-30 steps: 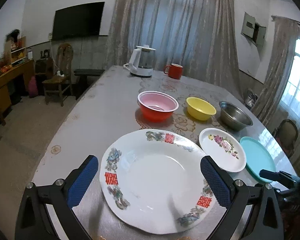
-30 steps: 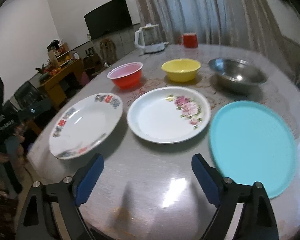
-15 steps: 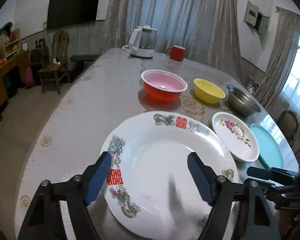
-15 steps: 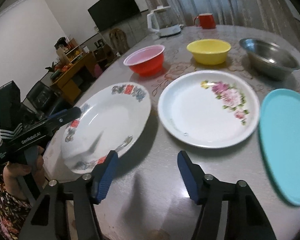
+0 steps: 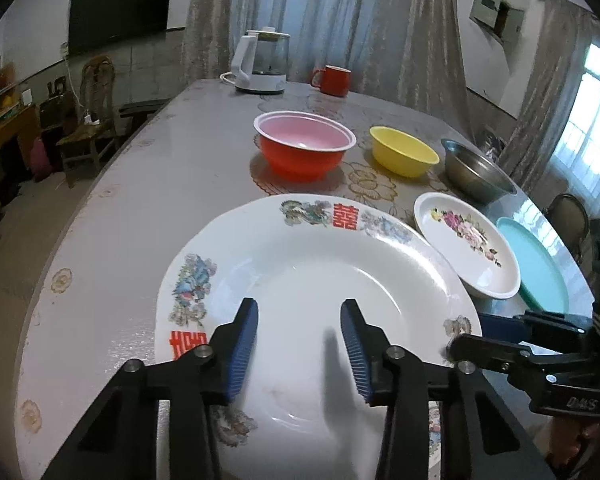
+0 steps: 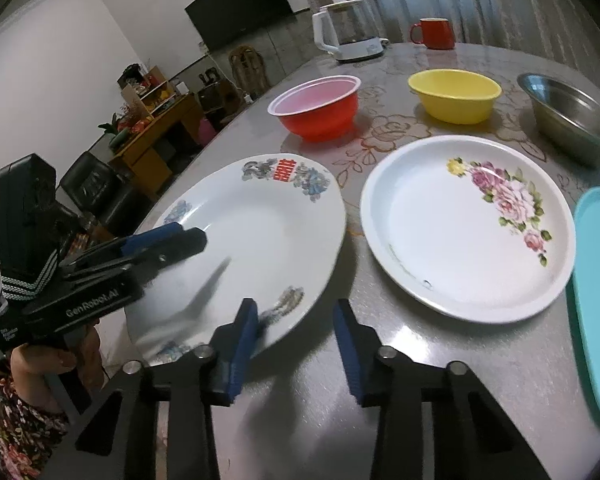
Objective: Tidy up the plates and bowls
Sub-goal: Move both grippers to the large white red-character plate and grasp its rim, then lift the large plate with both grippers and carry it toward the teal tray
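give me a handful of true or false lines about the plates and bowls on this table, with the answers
1. The red plastic bowl stands empty on the table. True.
2. The small white plate with pink flowers is stacked on the large white plate with red characters. False: they lie side by side, apart.
3. The yellow plastic bowl sits between the red bowl and the steel bowl. True.
4. The left hand-held gripper is over the turquoise round plate. False: it is over the large white plate, jaws closing.
5. The red mug sits inside the steel bowl. False: it stands at the far end beside the white electric kettle.
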A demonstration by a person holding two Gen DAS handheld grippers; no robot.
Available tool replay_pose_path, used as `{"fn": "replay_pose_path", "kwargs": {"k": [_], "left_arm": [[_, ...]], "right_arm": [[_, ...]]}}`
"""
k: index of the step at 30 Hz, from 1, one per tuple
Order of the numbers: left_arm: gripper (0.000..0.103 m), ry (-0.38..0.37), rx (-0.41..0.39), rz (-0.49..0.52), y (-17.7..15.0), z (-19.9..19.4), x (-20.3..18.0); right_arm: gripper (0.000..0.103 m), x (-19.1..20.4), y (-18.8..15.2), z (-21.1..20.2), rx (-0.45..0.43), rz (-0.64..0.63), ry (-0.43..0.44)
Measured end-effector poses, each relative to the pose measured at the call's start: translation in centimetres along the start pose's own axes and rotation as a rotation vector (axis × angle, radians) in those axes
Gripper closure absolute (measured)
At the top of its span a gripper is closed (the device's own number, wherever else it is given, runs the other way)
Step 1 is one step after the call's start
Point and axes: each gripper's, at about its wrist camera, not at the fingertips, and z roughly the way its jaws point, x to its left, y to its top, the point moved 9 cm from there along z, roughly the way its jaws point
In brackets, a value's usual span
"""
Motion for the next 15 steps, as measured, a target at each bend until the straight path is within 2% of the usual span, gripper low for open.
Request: {"fn": "replay_pose_path", "kwargs": {"k": [6, 13, 15], "left_arm": [[0.075, -0.002, 0.026, 0.027, -0.9, 0.9, -0.6], [0.075, 0.006, 0.013, 0.048, -1.6, 0.5, -1.4], [0.073, 0.038, -0.011, 0.047, -1.3, -0.2, -1.0]], "right_arm": [[0.072, 0.7, 0.1, 1.1, -0.008, -0.035, -0.003], [0.072, 1.0, 0.1, 1.3, -0.034, -0.104, -0.017], [0.072, 1.2, 0.0, 1.1, -0.034, -0.112, -0.016]]}}
